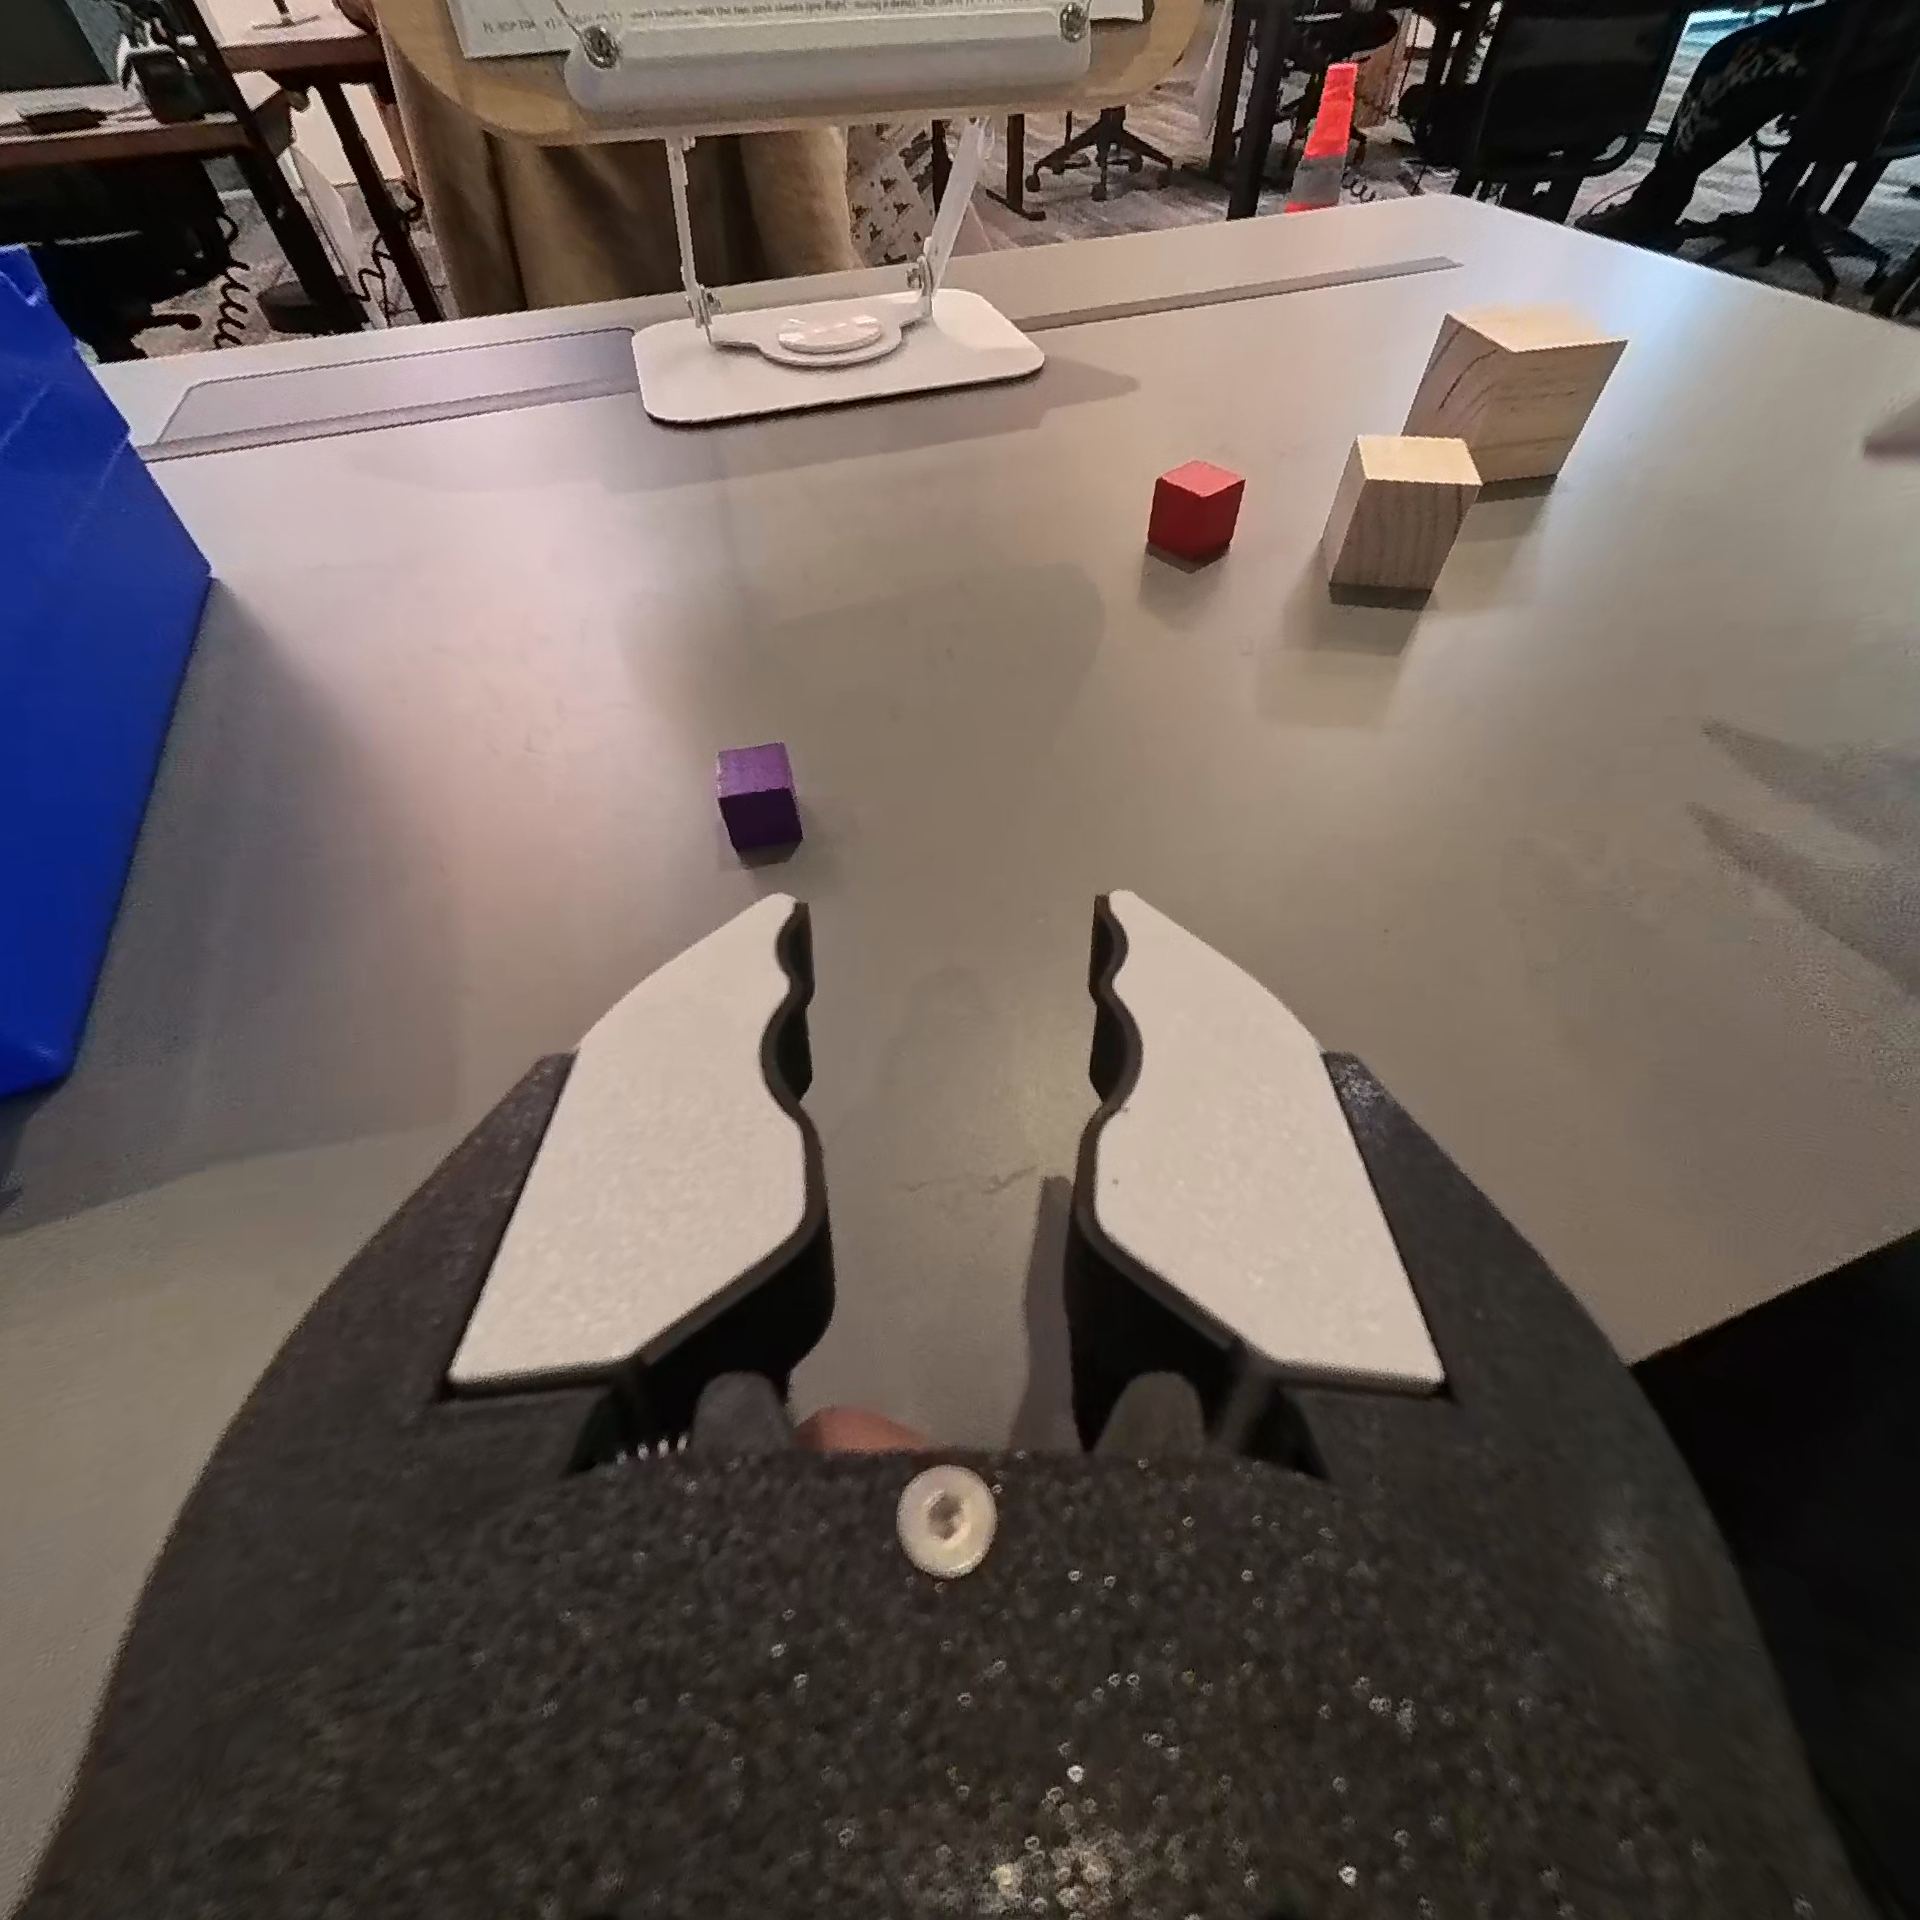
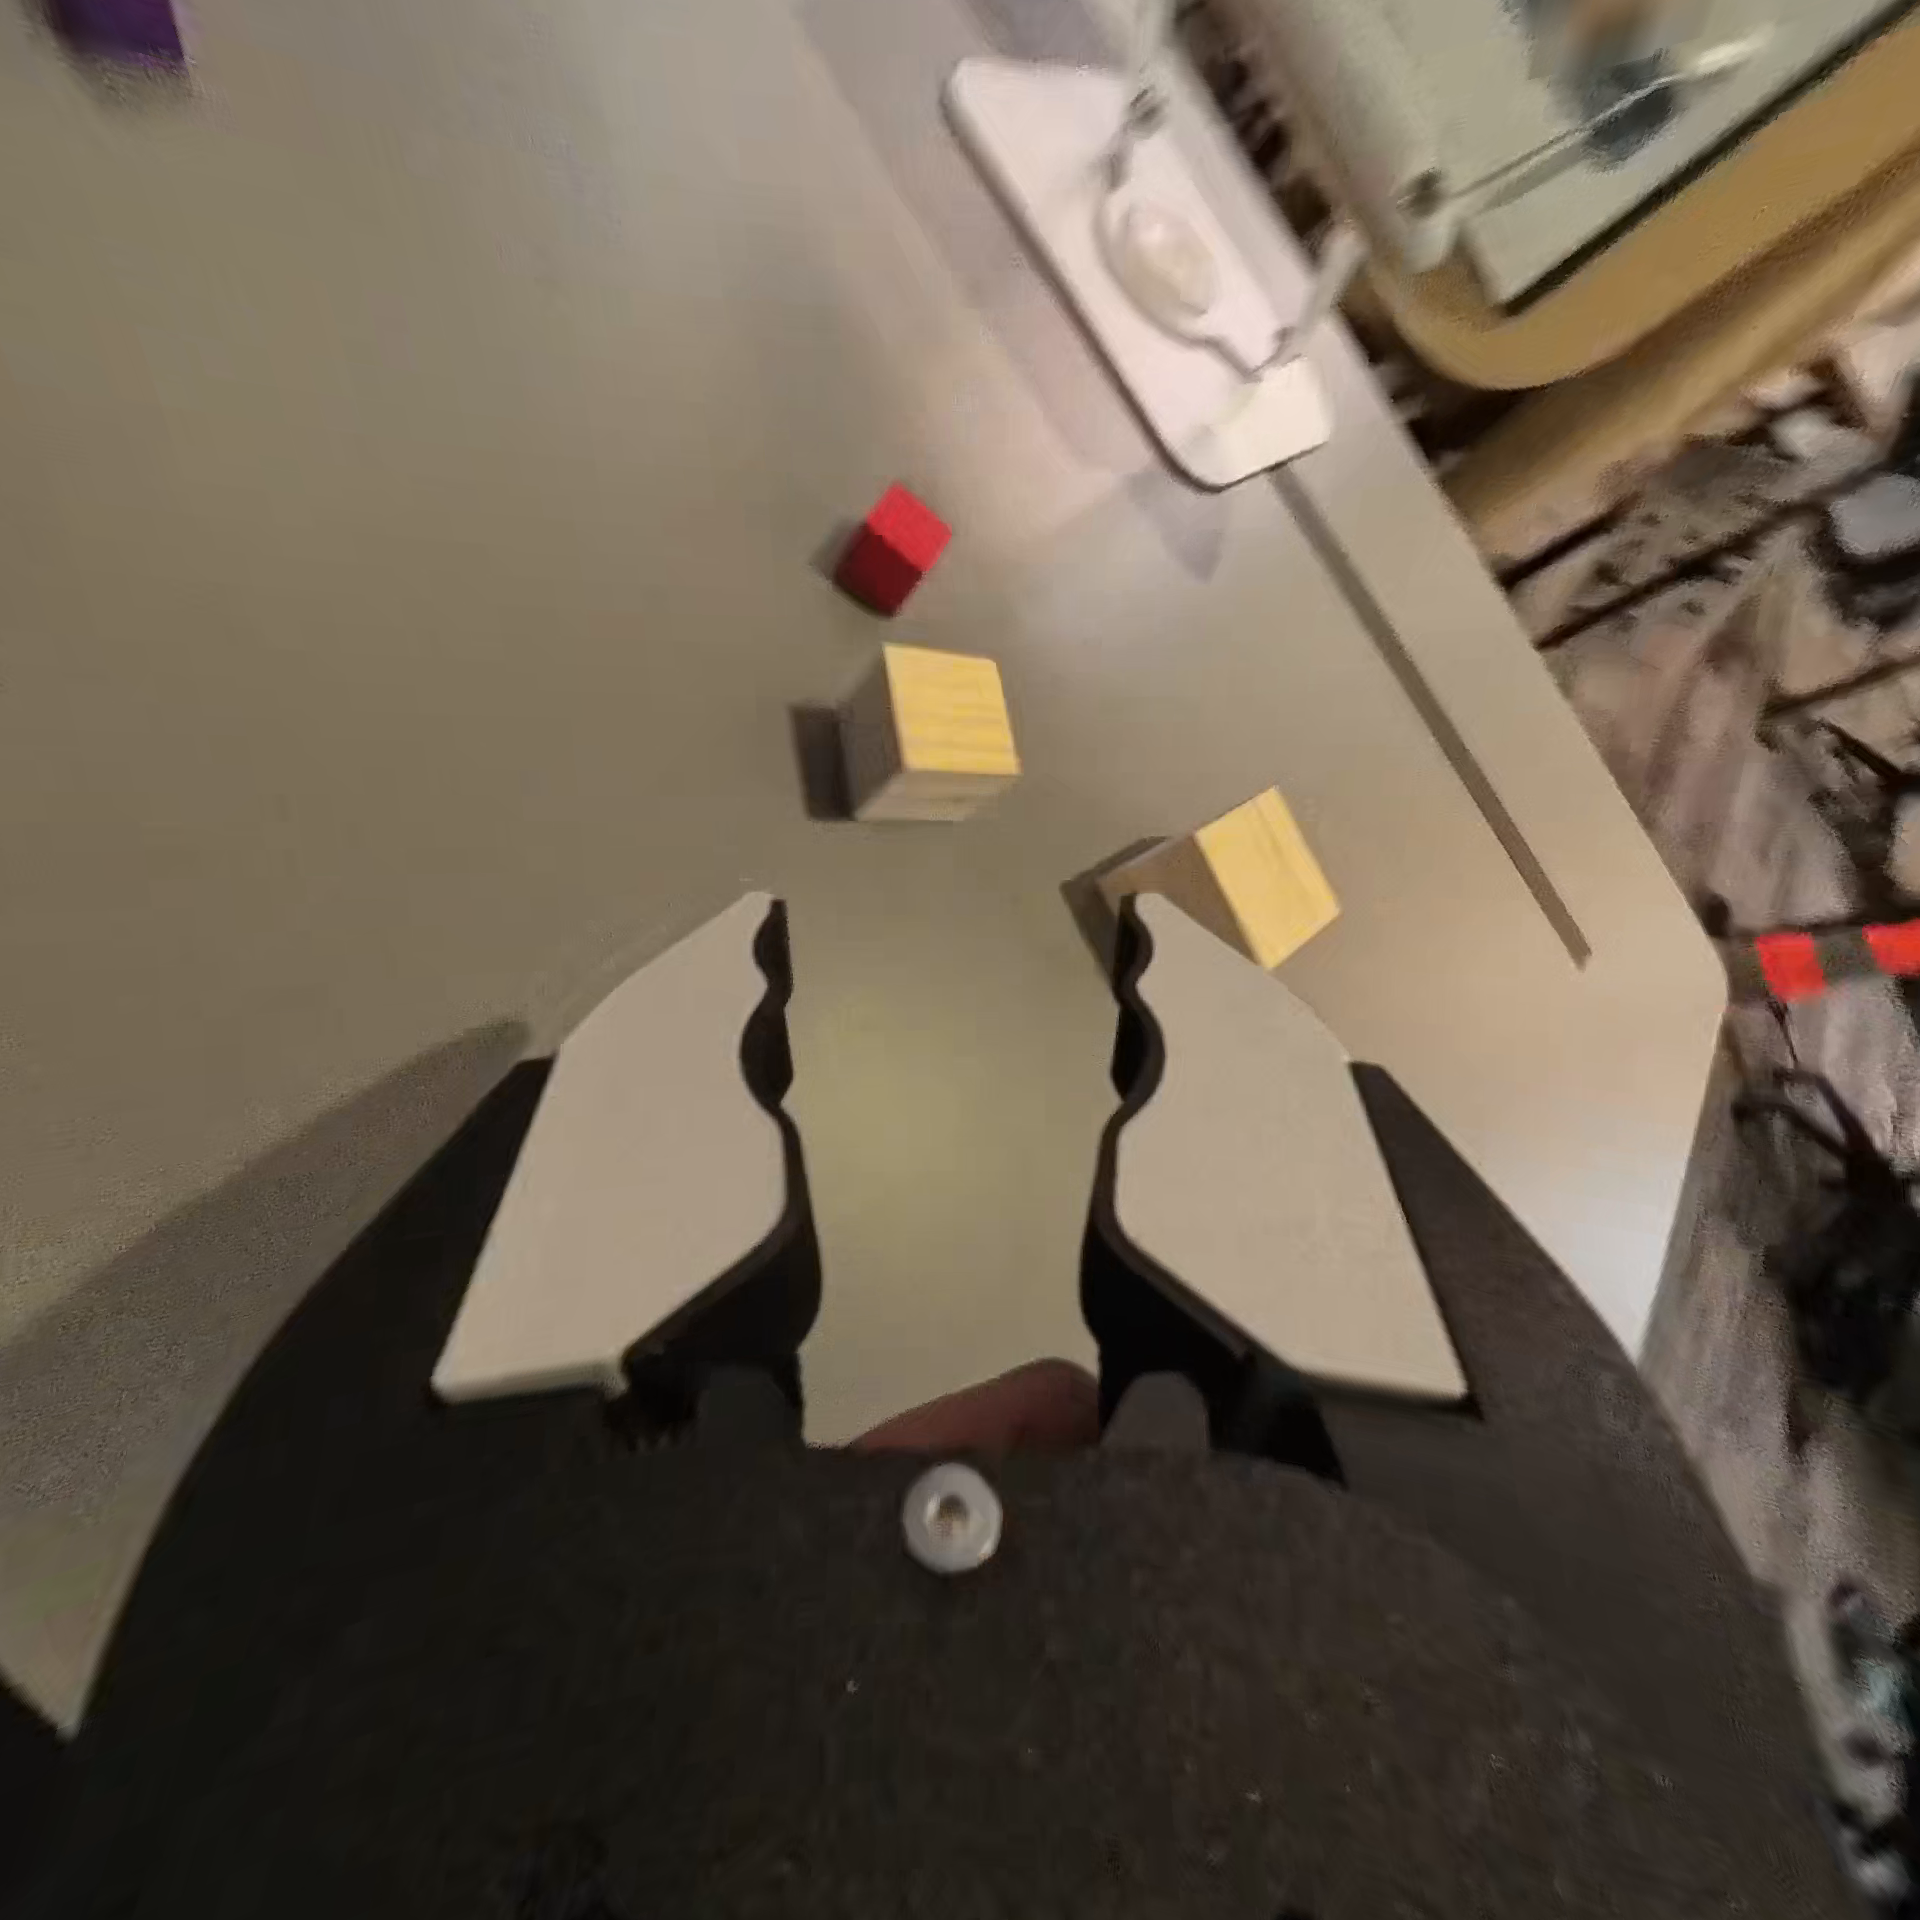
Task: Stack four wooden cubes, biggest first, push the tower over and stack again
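Four cubes stand apart on the grey table (image 1: 520,623), none stacked. In the left wrist view the big wooden cube (image 1: 1512,390) is at the far right, with the medium wooden cube (image 1: 1397,520) just in front of it. The red cube (image 1: 1195,509) is left of those and the small purple cube (image 1: 758,795) is nearer. My left gripper (image 1: 951,914) is open and empty, just short and right of the purple cube. My right gripper (image 2: 951,909) is open and empty above the table. Its right finger partly covers one wooden cube (image 2: 1236,873). The other wooden cube (image 2: 935,732), the red cube (image 2: 894,551) and the purple cube (image 2: 120,31) lie beyond.
A blue bin (image 1: 83,675) stands at the table's left edge. A white stand base (image 1: 836,353) sits at the back edge and also shows in the right wrist view (image 2: 1132,260). Chairs and an orange cone (image 1: 1330,135) are on the floor beyond. The right wrist view is blurred. Measured from the fingertips, the small purple cube (image 1: 758,795) is 9 cm or so from the left gripper and 30 cm from the right.
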